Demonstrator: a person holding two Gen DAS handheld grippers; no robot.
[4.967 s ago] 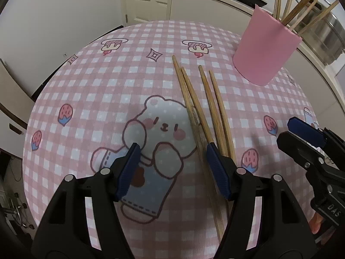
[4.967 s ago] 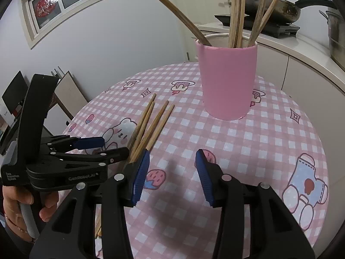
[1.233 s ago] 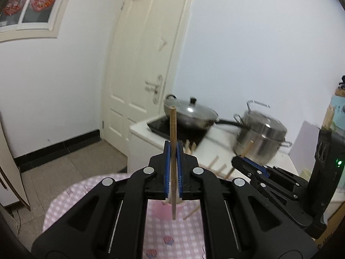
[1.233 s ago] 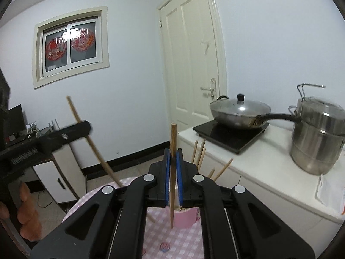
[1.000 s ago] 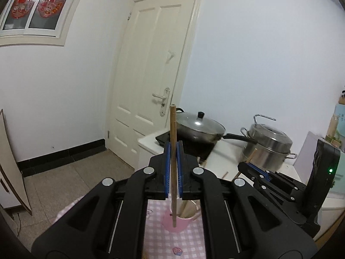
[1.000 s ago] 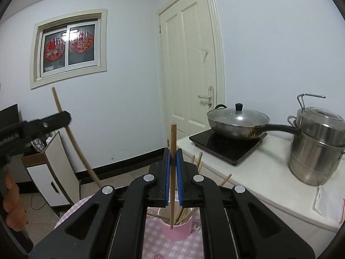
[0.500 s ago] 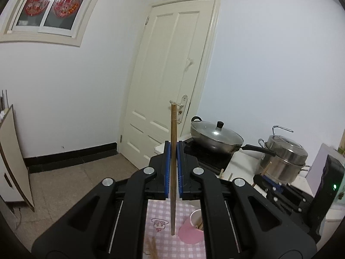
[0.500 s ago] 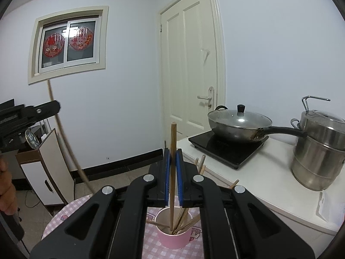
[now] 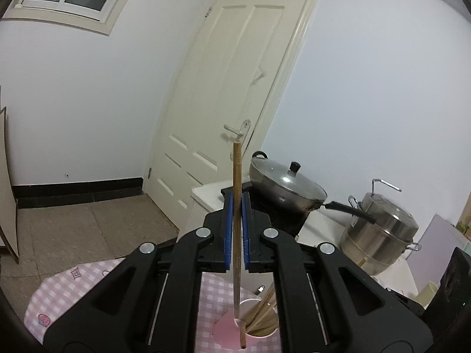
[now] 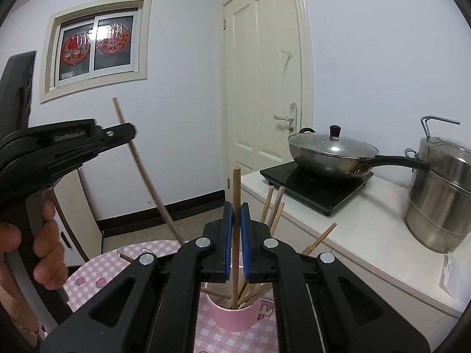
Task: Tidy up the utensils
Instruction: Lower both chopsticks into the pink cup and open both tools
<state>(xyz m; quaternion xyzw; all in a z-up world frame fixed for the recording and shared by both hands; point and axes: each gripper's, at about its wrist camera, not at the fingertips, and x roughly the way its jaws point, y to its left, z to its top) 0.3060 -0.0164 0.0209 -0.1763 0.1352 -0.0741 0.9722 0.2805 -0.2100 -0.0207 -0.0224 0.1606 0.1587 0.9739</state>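
Observation:
My left gripper (image 9: 237, 232) is shut on a wooden chopstick (image 9: 237, 176) held upright, its lower tip over the near rim of the pink cup (image 9: 226, 331), which holds several chopsticks. My right gripper (image 10: 234, 235) is shut on another upright chopstick (image 10: 235, 194), whose lower end reaches into the pink cup (image 10: 235, 319). The left gripper (image 10: 88, 144) with its slanted chopstick (image 10: 141, 170) shows at the left of the right wrist view. Both grippers are high above the pink checked table (image 9: 88, 276).
A white counter (image 10: 368, 220) behind the table carries a black hob with a lidded wok (image 10: 332, 150) and a steel steamer pot (image 10: 441, 194). A white door (image 9: 235, 88) is behind. A loose chopstick end (image 10: 126, 258) lies on the tablecloth.
Five seconds ago both grippers were open over chopsticks lying on the table. Now each is shut on one and raised. In the last second both moved over the cup, and the right chopstick entered it.

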